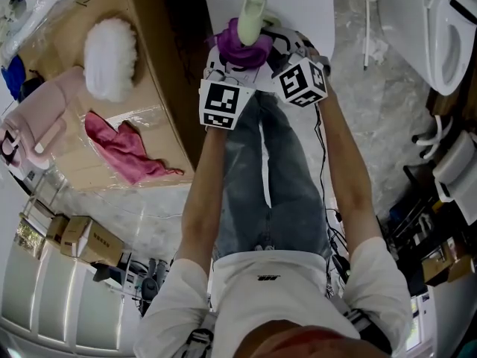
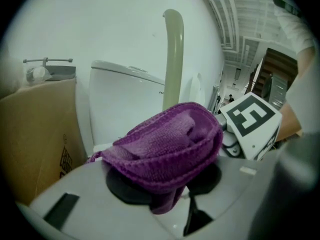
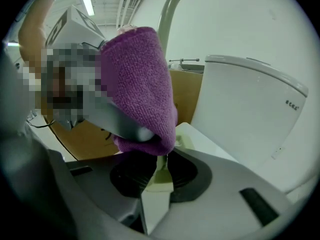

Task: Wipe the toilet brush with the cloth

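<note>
Nearest the head camera are the person's white shirt and jeans, both forearms reaching forward and down to the work.

Both tools meet in front of the knees. The left tool (image 2: 167, 184) is clenched on a purple cloth (image 2: 170, 139), which is bunched around the pale green shaft of the toilet brush (image 2: 173, 59). The right tool (image 3: 159, 176) grips that same shaft just below the cloth, steadying it. The shaft rises out of the cloth to a rounded tip. No bristle head shows in any view.

Wiping looks under way, not finished. The cloth is wrapped on the middle of the shaft, so the bare length above it likely remains to be covered. How clean any part is cannot be told.

Room is tight at the sides. A cardboard box (image 1: 149, 43) stands close on the person's left, carrying a white fluffy item (image 1: 110, 57) and a pink rag (image 1: 123, 151). A toilet (image 1: 447, 36) sits well off to the right, with a white long-handled item (image 1: 367, 21) lying on the floor (image 1: 373, 125) between. A white wall stands straight ahead of the brush tip. Upward along the shaft looks the freest path.
</note>
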{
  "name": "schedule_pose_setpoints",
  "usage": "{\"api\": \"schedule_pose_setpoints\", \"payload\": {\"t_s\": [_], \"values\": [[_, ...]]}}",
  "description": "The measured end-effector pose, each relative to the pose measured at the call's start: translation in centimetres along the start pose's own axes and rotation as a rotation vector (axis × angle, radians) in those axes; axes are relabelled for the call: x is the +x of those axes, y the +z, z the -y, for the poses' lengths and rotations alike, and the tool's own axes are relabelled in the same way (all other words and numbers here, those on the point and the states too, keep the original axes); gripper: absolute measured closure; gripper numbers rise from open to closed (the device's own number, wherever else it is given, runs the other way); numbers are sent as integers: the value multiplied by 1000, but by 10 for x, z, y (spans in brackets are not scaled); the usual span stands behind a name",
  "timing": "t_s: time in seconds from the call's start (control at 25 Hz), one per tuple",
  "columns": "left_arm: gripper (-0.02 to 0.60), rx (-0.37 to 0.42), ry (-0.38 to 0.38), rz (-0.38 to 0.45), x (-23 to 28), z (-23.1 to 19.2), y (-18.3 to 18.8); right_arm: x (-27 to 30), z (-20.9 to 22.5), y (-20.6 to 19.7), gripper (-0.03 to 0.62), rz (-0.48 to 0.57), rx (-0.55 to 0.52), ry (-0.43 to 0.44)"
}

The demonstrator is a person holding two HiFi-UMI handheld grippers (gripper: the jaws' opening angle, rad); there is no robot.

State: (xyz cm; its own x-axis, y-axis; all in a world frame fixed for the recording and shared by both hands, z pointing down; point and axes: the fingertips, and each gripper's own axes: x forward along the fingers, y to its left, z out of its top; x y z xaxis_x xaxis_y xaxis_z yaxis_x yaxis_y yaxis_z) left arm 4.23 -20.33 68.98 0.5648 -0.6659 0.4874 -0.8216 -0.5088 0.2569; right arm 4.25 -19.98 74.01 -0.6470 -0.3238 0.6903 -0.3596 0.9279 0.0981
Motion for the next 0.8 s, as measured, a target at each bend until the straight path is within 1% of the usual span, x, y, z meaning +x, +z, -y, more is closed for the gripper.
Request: {"api": "schedule_pose_setpoints", "payload": {"t_s": [0.32,0.56,0.68,0.8], "values": [[410,1,-26,5,19,-2,-7,2,0,-5,537,18,9,-22],[451,7,-24,10,18,-2,-7,2,0,-6,539,2,-14,-13],[457,11,-18,2,14,-3,-6,3,-1,-5,540,1,-15,-13],[457,13,-21,13,9,-3,1,3,-1,-5,540,1,-11,-17]]}}
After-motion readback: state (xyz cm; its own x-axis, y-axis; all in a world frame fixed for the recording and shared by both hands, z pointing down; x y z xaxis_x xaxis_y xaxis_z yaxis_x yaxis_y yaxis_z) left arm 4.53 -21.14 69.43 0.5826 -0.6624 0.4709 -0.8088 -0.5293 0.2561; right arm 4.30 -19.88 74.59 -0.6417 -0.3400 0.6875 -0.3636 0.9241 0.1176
